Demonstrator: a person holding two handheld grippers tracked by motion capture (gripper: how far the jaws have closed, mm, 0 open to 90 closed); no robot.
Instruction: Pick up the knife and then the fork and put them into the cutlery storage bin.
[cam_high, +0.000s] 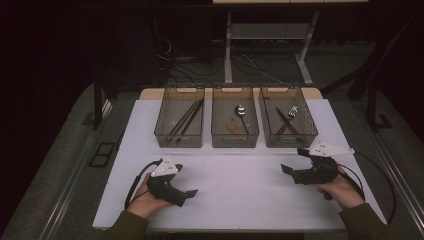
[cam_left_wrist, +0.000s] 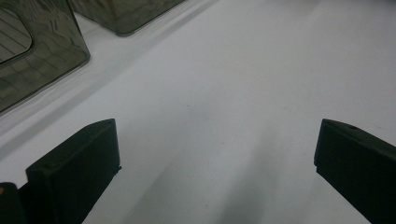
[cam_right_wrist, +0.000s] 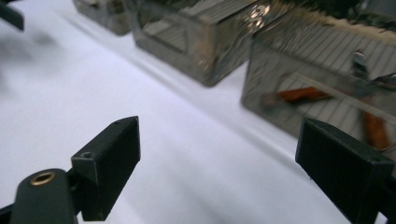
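My right gripper (cam_high: 289, 170) and left gripper (cam_high: 192, 192) both stand apart and empty over the white table (cam_high: 235, 185). Right bin (cam_high: 288, 123) holds knives and a fork, just beyond my right jaws; I could clip its wall reaching in. Middle bin (cam_high: 235, 122) holds spoons; left bin (cam_high: 180, 123), chopsticks.

Setting: white table top (cam_high: 240, 185) on a paler wooden board, in a dim room — far side black. Grey carpeted floor (cam_high: 60, 175). Behind the table, a white metal desk frame (cam_high: 270, 35) with splayed feet; loose cables (cam_high: 175, 57) on the floor — dark stand legs at right.
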